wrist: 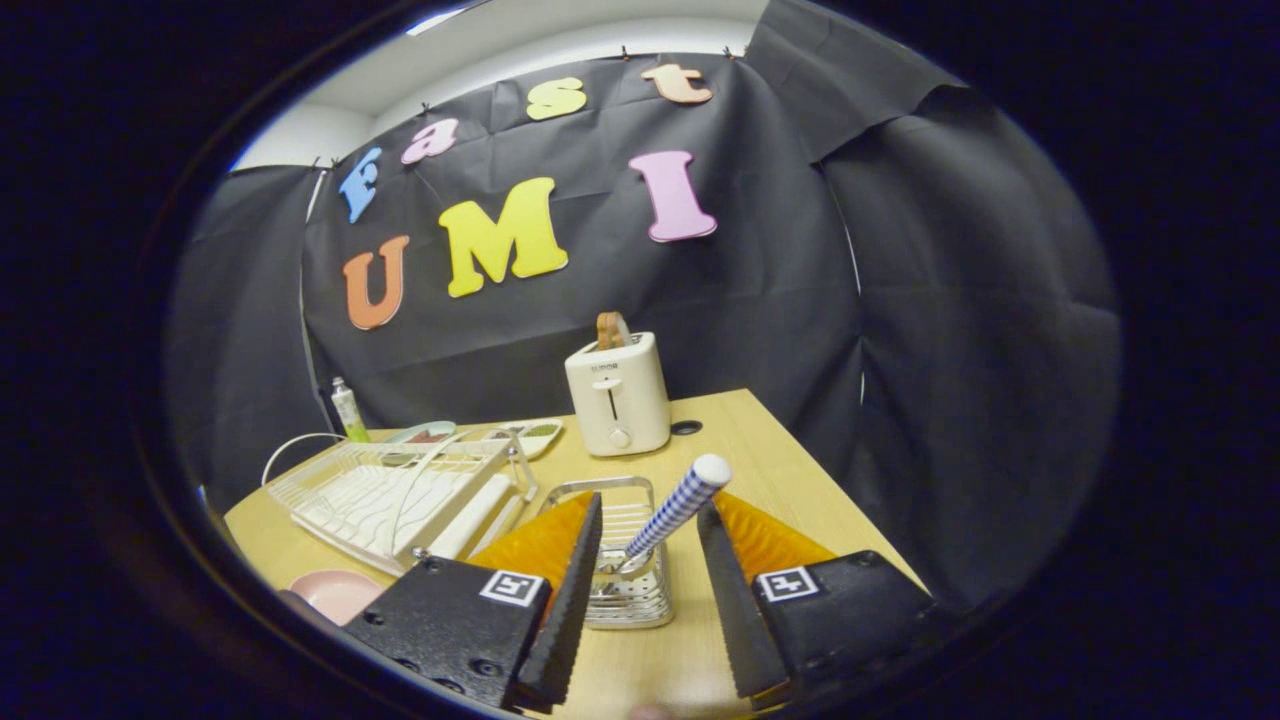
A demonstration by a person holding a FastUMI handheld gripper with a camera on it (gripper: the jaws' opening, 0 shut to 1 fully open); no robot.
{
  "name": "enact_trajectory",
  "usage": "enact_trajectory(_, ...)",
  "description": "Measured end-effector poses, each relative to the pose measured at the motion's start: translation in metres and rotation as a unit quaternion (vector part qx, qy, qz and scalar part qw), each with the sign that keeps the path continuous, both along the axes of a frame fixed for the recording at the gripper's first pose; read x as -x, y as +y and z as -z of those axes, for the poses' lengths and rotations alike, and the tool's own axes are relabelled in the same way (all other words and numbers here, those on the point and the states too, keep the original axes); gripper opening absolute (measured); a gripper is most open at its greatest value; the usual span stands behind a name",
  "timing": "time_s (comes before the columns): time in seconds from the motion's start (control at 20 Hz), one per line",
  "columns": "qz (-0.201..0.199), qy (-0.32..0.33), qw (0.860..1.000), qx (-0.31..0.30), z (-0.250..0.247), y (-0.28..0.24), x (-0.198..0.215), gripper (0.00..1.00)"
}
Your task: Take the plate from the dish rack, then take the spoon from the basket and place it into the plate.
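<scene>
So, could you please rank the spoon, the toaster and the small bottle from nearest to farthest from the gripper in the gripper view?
1. Spoon: between the open gripper fingers, standing in the basket.
2. Toaster: beyond the basket, mid-table.
3. Small bottle: farthest, behind the dish rack, by the wall.

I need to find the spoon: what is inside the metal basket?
A spoon with a blue checked handle stands tilted in the metal basket, between the open gripper fingers. Its bowl end is hidden by the basket wall.

Blue-and-white checked spoon (672, 512) handle, pink plate (335, 592), white dish rack (385, 492), cream toaster (618, 395), pale wooden table (780, 470).
</scene>
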State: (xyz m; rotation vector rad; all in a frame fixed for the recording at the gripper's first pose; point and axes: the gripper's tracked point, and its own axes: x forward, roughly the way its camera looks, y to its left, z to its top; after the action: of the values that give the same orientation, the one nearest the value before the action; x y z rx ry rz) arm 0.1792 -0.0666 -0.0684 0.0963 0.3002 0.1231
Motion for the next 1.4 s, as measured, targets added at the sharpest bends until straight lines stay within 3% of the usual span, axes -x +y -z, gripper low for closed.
enact_trajectory(0.3,-0.012,0.012,1.000,0.001,-0.004,0.006,0.001,0.30)
enact_trajectory(0.45,-0.031,0.025,0.999,-0.030,-0.010,0.017,0.005,0.20)
enact_trajectory(0.65,-0.019,0.022,0.999,-0.021,-0.023,0.020,0.006,0.10)
enact_trajectory(1.05,0.029,-0.054,0.998,-0.019,-0.117,0.017,0.037,0.08)
enact_trajectory(1.2,0.009,-0.071,0.997,-0.016,-0.140,0.046,0.066,0.08)
enact_trajectory(1.4,-0.034,-0.059,0.998,-0.005,-0.135,0.099,0.103,0.08)
